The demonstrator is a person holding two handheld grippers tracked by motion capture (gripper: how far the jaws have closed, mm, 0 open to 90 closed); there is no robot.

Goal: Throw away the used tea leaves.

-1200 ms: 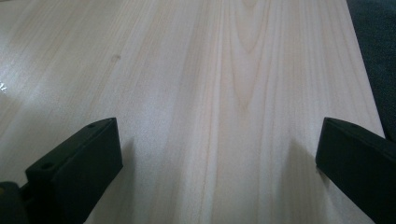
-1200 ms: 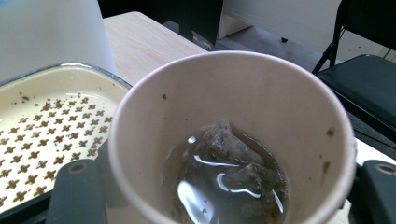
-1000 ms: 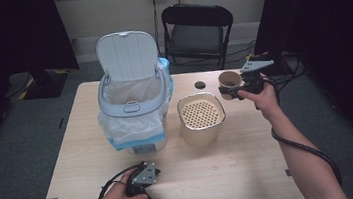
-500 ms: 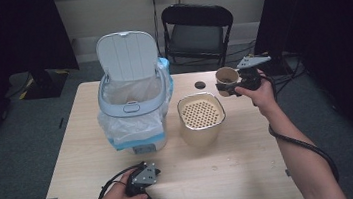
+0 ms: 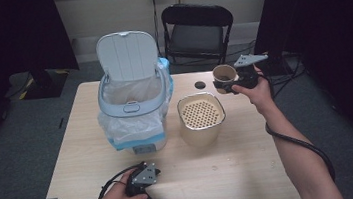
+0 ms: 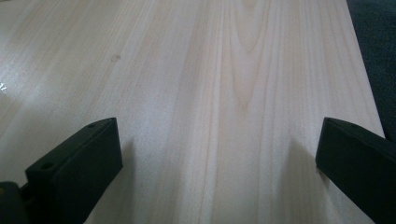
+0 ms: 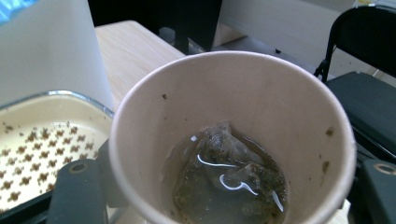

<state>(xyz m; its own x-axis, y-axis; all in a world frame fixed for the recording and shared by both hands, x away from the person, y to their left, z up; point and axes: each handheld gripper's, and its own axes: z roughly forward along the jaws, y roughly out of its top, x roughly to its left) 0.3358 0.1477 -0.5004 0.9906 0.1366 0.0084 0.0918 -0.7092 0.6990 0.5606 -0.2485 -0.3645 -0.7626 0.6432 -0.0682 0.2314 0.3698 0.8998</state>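
High view is showing the right claw [image 5: 232, 79] clamping a paper cup [image 5: 224, 76] above the bench's [image 5: 233, 173] far right corner; the left claw [image 5: 150, 190] is resting at the near edge, jaws apart.

holding a paper cup [image 5: 224, 76] in the right gripper [image 5: 235, 78] above the table [image 5: 252, 161], beside the perforated container [image 5: 201, 117].

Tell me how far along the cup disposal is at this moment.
Done: the bin stands lid-up with its bag in place, and the right gripper has the paper cup off the table, jaws on its sides. In hand: the cup, with liquid and a tea bag inside, hangs beside the strainer container. Left: likely draining, then binning. The left gripper rests open.
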